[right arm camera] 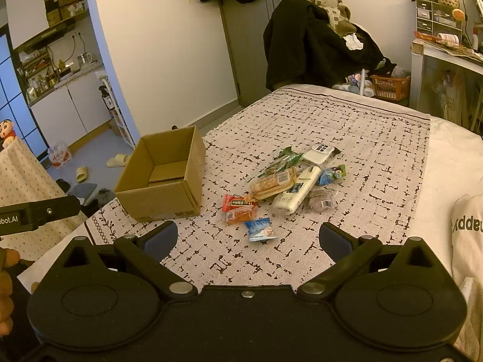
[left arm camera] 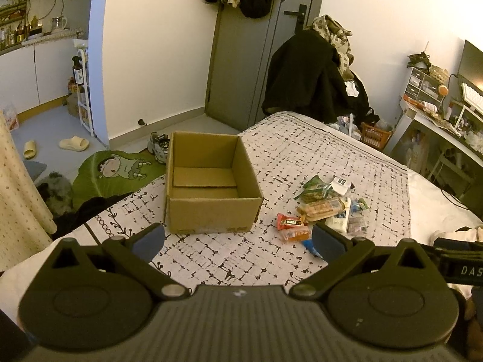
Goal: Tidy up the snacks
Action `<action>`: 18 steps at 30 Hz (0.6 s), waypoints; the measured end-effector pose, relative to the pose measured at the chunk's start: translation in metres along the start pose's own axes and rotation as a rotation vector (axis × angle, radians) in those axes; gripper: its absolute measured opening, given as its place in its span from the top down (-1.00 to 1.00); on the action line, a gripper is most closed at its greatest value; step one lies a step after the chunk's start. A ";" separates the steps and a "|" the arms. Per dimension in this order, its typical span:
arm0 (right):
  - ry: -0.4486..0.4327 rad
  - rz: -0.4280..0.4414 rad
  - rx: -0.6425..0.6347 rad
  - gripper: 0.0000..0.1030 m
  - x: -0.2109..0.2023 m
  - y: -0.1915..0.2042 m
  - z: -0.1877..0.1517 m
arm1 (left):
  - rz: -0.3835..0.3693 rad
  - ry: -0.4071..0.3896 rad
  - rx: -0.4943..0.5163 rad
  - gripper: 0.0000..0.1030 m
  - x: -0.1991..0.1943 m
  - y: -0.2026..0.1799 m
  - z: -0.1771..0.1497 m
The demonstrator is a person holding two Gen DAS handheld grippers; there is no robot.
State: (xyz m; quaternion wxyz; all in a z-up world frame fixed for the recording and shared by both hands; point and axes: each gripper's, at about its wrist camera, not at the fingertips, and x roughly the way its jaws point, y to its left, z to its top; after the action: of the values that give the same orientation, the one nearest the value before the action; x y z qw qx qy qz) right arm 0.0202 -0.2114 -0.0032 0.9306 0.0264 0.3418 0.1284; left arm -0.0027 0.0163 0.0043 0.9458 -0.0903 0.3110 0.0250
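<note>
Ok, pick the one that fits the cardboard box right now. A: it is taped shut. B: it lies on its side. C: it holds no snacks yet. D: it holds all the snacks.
C: the cardboard box stands open and upright with only bare cardboard inside, while the snacks lie in a pile on the bed cover beside it.

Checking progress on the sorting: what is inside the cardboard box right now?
The cardboard box holds no snacks: only its brown floor and a folded inner flap show. The near wall hides a strip of floor just behind it. The snacks lie beside it on the bed cover.
</note>
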 end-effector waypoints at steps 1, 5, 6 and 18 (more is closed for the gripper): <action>-0.001 0.001 -0.001 -0.96 0.000 0.000 0.000 | 0.003 -0.003 -0.001 -0.99 0.000 0.000 0.000; -0.001 0.001 -0.001 -0.96 0.000 0.000 0.000 | 0.001 -0.005 0.001 -0.99 -0.001 0.000 0.001; -0.001 0.001 -0.001 -0.96 0.000 0.000 0.000 | 0.000 -0.004 0.000 -0.99 -0.001 0.000 0.001; 0.000 0.003 -0.003 -0.96 0.000 0.000 0.000 | -0.001 -0.002 0.002 -0.99 -0.002 0.000 0.002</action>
State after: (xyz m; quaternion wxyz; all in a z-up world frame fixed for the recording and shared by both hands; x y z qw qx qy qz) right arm 0.0204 -0.2116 -0.0029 0.9305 0.0256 0.3416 0.1301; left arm -0.0029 0.0168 0.0069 0.9462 -0.0893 0.3101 0.0242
